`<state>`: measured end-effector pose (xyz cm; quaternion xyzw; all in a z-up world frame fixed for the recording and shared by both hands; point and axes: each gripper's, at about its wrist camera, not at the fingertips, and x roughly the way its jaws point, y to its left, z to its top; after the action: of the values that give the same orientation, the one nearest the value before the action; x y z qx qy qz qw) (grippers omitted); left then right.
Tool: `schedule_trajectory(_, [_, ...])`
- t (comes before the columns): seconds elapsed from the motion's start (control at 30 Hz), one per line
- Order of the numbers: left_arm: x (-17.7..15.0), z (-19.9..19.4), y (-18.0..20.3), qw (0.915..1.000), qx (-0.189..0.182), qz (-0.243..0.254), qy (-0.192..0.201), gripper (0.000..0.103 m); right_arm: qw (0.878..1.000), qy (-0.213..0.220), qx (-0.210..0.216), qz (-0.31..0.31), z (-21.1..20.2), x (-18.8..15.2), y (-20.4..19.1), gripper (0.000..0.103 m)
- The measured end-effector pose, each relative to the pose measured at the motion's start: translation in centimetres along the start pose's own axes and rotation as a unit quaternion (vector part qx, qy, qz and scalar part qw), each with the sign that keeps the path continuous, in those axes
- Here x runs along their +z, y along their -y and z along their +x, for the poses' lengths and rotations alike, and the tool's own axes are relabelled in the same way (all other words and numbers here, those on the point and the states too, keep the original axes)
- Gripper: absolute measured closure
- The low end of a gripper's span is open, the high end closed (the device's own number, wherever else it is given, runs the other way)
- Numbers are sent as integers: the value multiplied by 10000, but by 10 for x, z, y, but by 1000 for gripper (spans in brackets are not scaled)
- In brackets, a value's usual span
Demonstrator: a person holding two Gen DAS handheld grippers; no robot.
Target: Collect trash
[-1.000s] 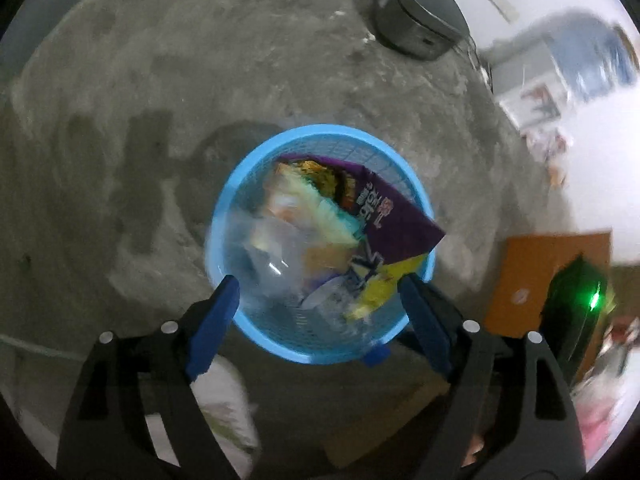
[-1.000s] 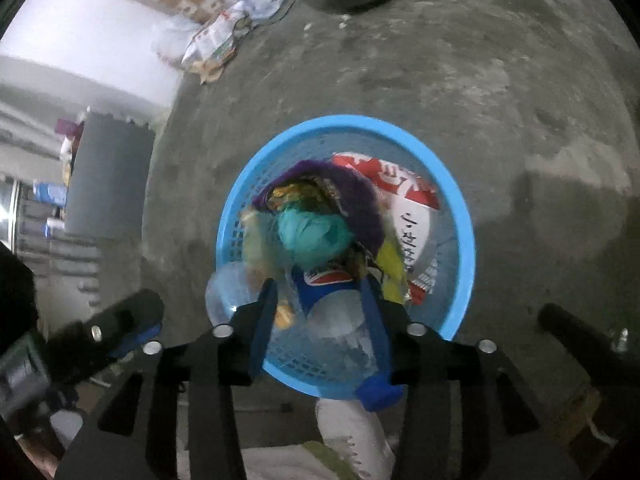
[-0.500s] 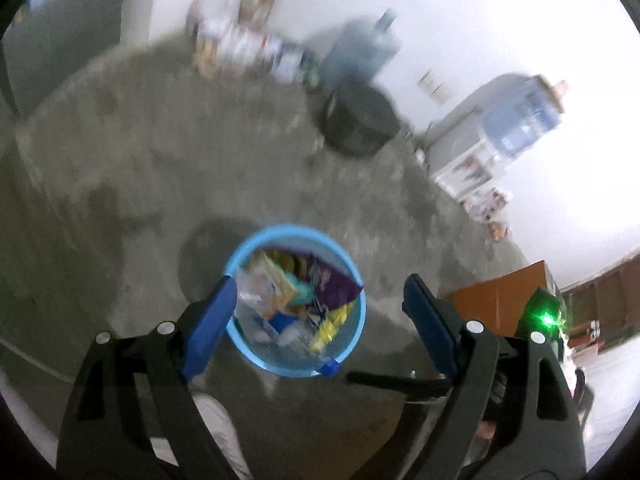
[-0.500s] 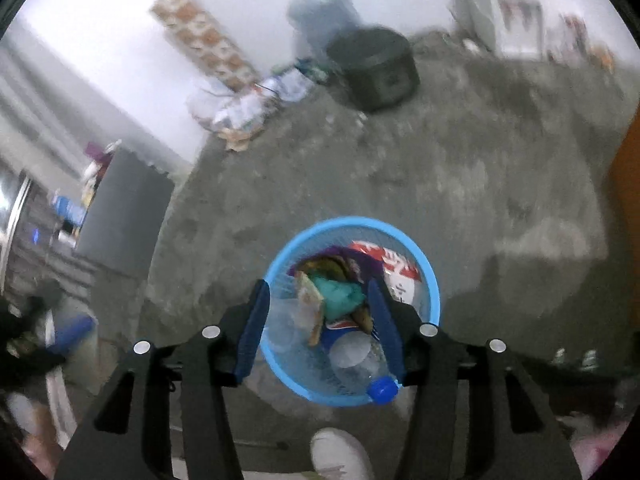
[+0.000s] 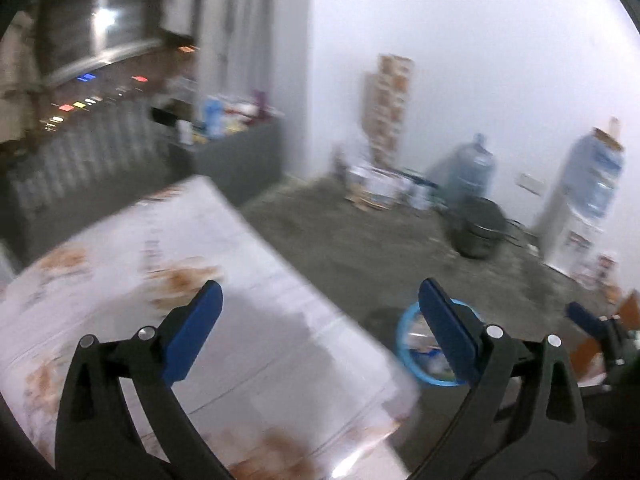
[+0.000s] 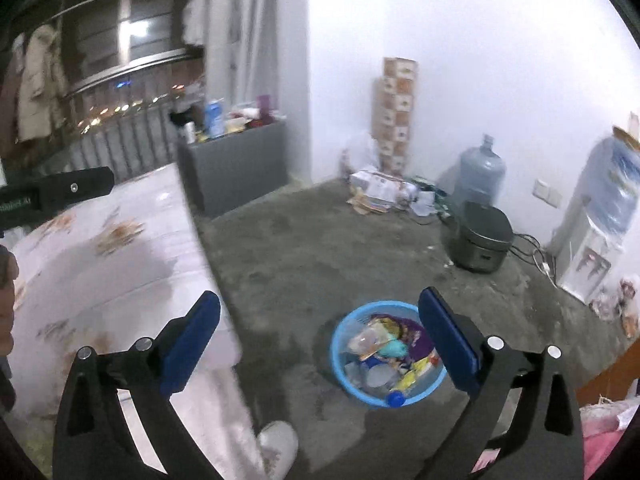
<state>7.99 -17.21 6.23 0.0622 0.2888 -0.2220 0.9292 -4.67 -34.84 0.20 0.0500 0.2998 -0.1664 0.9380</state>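
A round blue basket (image 6: 352,385) stands on the grey floor, filled with wrappers, a purple bag and a clear bottle with a blue cap (image 6: 396,398). In the left wrist view the basket (image 5: 404,338) shows partly behind the right finger. My right gripper (image 6: 320,344) is open and empty, raised well above the floor, with the basket low between its fingers. My left gripper (image 5: 318,330) is open and empty, held over the corner of a white cloth-covered table (image 5: 200,280). The left gripper's body also shows at the left edge of the right wrist view (image 6: 60,192).
The table with the white patterned cloth (image 6: 100,272) stands at left. A dark rice cooker (image 6: 480,242), a water jug (image 6: 482,176), a water dispenser (image 6: 596,232) and a heap of papers (image 6: 380,192) stand along the far wall. A grey cabinet (image 6: 236,172) stands behind the table. A white shoe (image 6: 278,446) shows at the bottom.
Both grippers have risen and tilted up from over the basket, so the room is now in view. The right gripper opened wide; the bottle it was around now lies in the basket.
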Motion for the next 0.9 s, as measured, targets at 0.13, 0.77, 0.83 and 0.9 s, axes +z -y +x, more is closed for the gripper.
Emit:
schedule_trajectory(0.13, [-26,-30,-20,9979,595,-230,-89,9,9991,3,105,-402,-18,-6,-35,6])
schedule_trajectory(0.77, [-95,-33,-41,9823,1245,-528,-1296,9,9868,-1111,-498,-1063,-9,-43,-67,6])
schedule_trajectory(0.83, [-97,-31,-40,9822,1224,-522,-1326,9,9871,-1146,-550,-977,-10,-43,-61,6])
schedule_trajectory(0.9, [-97,-29,-39,9820,1214,-523,-1349,9,9870,-1170,-601,-923,-9,-44,-57,6])
